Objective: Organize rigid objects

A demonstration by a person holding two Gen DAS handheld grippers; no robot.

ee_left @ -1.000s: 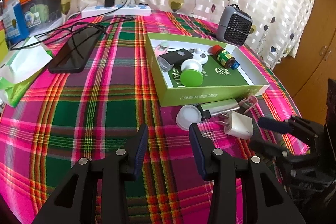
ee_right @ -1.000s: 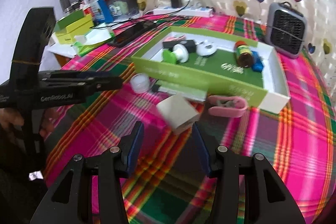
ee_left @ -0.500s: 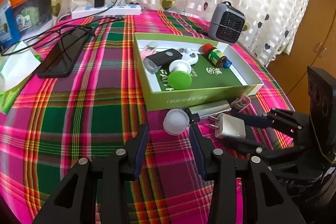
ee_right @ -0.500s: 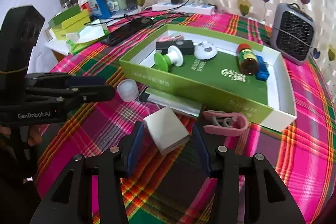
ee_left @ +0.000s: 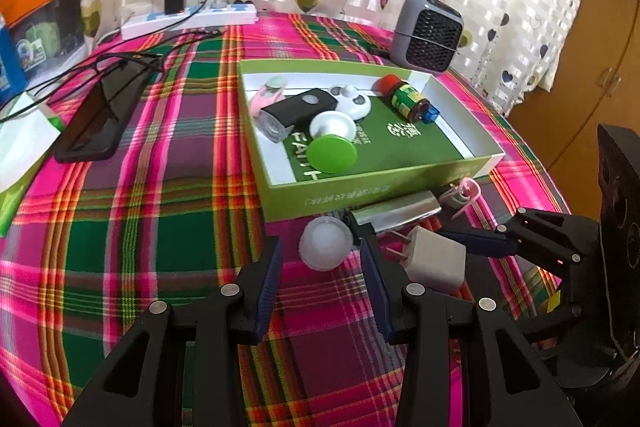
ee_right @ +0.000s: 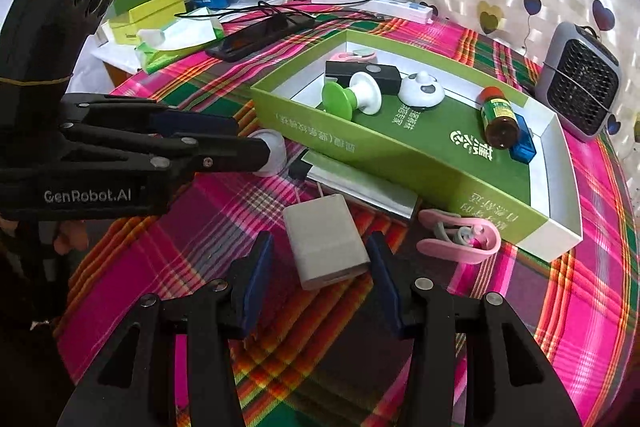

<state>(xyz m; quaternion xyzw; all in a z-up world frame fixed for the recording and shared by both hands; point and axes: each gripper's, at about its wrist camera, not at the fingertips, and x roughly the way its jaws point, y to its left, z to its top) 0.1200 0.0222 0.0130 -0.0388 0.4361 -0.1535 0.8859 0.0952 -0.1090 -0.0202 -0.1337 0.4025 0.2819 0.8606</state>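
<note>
- The left gripper (ee_left: 320,259) has its fingers spread, with the white round cap (ee_left: 326,242) lying between the tips on the plaid cloth (ee_left: 132,211); a gap shows on each side of it, nothing pinched.
- Left of those fingers the cloth is bare as far as the phone (ee_left: 100,119).
- Just beyond the cap lies a silver bar (ee_left: 396,213), tight against the near wall of the green box (ee_left: 380,187).
- The right gripper (ee_right: 320,267) also stands spread; the white charger (ee_right: 326,241) sits between its fingers, gaps showing at both pads.
- Right of those fingers a pink clip (ee_right: 460,241) rests beside the box's near corner.
</note>
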